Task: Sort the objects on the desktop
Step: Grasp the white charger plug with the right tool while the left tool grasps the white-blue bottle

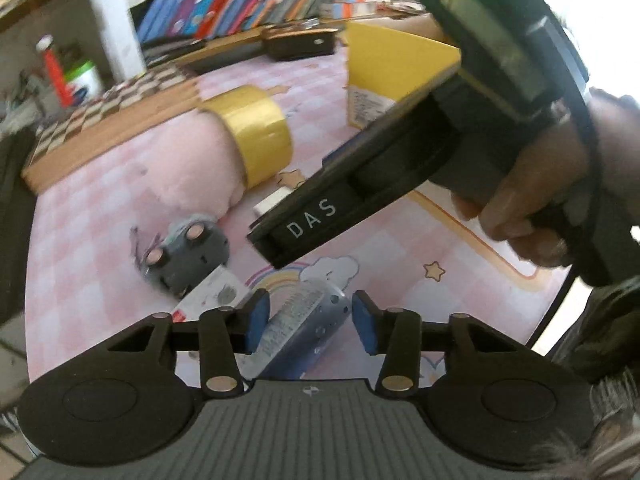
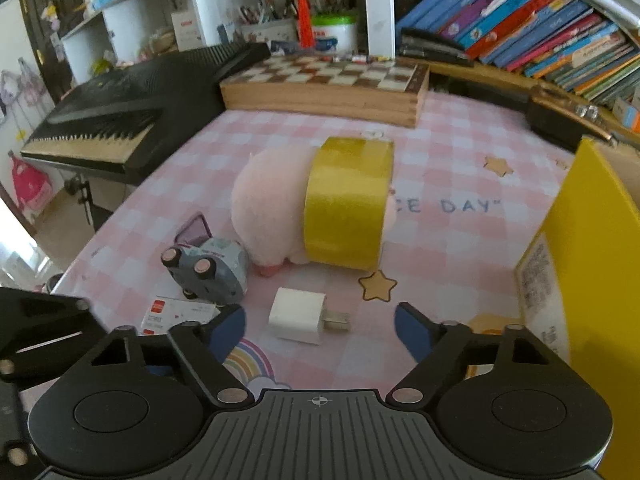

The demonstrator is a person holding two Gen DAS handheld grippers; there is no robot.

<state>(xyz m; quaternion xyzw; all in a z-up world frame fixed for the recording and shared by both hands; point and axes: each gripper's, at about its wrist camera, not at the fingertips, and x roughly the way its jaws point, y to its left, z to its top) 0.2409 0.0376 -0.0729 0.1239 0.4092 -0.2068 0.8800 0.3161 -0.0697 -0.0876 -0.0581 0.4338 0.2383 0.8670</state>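
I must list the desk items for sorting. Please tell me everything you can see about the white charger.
The white charger is a small, smooth block, seemingly plastic, with rounded edges. A short metal plug part sticks out of its right end. It lies flat on the pink checked mat, touching nothing else, in front of the pink plush and just ahead of the right gripper, whose blue pads stand apart on either side without touching it.

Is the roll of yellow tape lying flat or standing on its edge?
On edge: the glossy yellow tape roll shows its curved band sideways, ringed around the fluffy pink plush toy.
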